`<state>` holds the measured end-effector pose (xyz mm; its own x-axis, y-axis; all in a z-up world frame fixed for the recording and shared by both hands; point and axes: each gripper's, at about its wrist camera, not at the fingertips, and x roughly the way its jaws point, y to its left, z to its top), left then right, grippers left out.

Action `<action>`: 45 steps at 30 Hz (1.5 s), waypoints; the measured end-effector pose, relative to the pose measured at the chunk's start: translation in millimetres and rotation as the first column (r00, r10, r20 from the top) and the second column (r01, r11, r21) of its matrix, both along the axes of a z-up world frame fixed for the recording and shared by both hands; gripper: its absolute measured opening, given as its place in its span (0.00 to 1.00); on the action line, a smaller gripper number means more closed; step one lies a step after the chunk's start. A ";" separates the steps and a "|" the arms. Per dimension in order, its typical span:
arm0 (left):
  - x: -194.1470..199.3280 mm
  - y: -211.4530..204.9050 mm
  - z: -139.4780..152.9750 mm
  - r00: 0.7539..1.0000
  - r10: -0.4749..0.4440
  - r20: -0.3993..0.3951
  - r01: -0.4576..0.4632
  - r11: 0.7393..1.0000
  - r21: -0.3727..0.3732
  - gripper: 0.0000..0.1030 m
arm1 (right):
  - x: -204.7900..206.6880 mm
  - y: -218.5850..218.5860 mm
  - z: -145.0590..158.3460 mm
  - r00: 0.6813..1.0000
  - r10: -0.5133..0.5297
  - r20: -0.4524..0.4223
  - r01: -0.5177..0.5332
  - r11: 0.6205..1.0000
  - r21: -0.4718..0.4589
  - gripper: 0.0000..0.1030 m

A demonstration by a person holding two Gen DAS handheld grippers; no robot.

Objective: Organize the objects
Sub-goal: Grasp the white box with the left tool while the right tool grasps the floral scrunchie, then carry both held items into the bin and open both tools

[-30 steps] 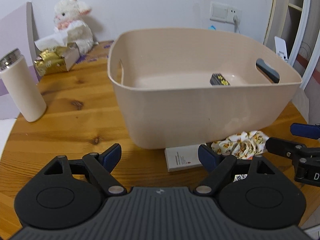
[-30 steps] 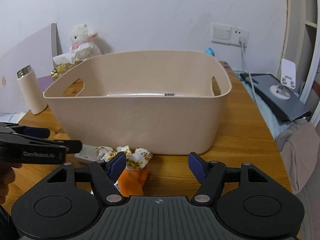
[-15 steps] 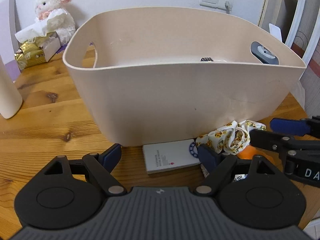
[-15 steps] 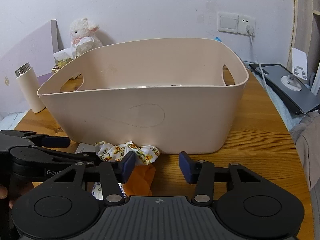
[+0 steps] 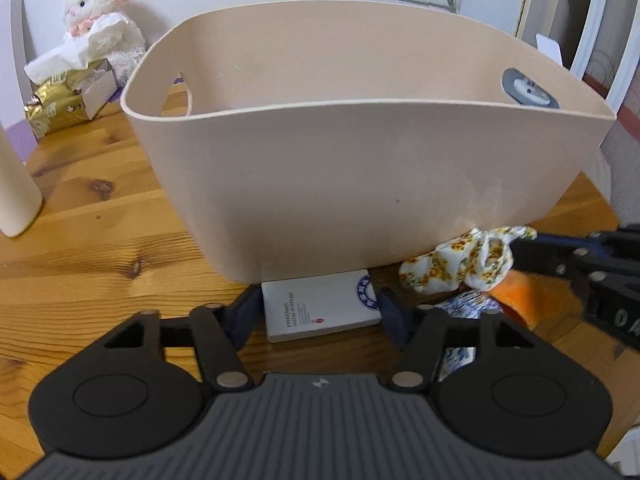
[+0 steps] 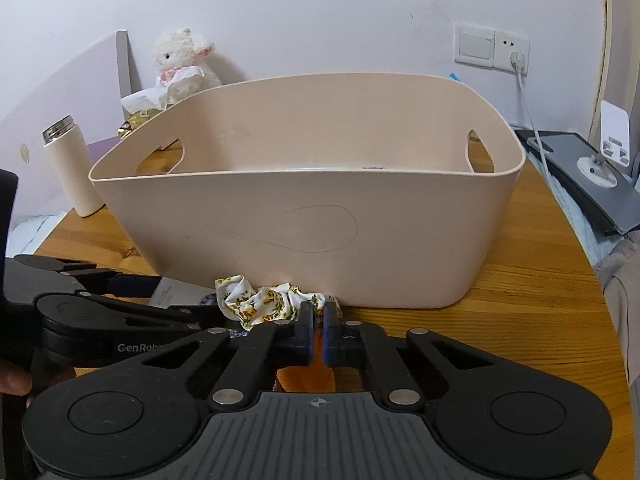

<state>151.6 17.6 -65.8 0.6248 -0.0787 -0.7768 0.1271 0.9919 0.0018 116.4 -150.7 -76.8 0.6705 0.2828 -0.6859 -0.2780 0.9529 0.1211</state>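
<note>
While half a second ago the right claw (image 6: 317, 334) stood wide in front of the beige tub (image 6: 304, 216), its blue pads are now drawn narrow, pinched on the orange cloth (image 6: 308, 374) at the foot of the tub's near wall, with the floral scrunchie (image 6: 264, 304) bunched just beside them and touching that wall. Meanwhile the left claw (image 5: 318, 312) has come lower and closer to the tub, and now its jaws stand wide on either side of the white card box (image 5: 320, 308), which lies flat on the bench (image 5: 92, 240) with its far edge at the tub's base; whether the pads touch the box cannot be told. Left of the tub stands a cream flask (image 6: 72, 168) with a steel cap, and behind the tub's left corner a white plush lamb (image 6: 182, 64) sits by a gold tissue pack (image 5: 60, 104). Right of the tub, a grey stand (image 6: 588, 184) lies off the bench edge, below a wall socket (image 6: 492, 48) with a white cable. The tub's tall wall hides most of its inside. On the left tool's arm "GenRob" can be read; the box's print is too small to read.
</note>
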 end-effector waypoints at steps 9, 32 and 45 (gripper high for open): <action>-17.6 2.5 6.9 1.000 0.011 0.011 -0.010 1.000 -0.025 0.61 | -14.5 -8.3 20.3 0.999 -0.005 0.054 0.005 1.000 0.007 0.03; -65.6 8.4 101.3 0.969 0.010 0.246 -0.002 0.999 -0.032 0.61 | -47.0 -33.2 85.1 0.971 -0.054 0.232 0.048 0.998 0.035 0.03; -20.0 8.4 131.2 0.942 0.058 0.330 -0.058 0.998 -0.008 0.61 | -15.0 -41.8 120.7 0.942 -0.099 0.321 0.081 0.994 0.069 0.03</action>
<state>131.5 26.0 65.4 0.8493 -0.0332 -0.5269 0.0613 0.9975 0.0361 101.3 -192.6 43.9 0.8780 0.2418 -0.4130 -0.2242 0.9702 0.0914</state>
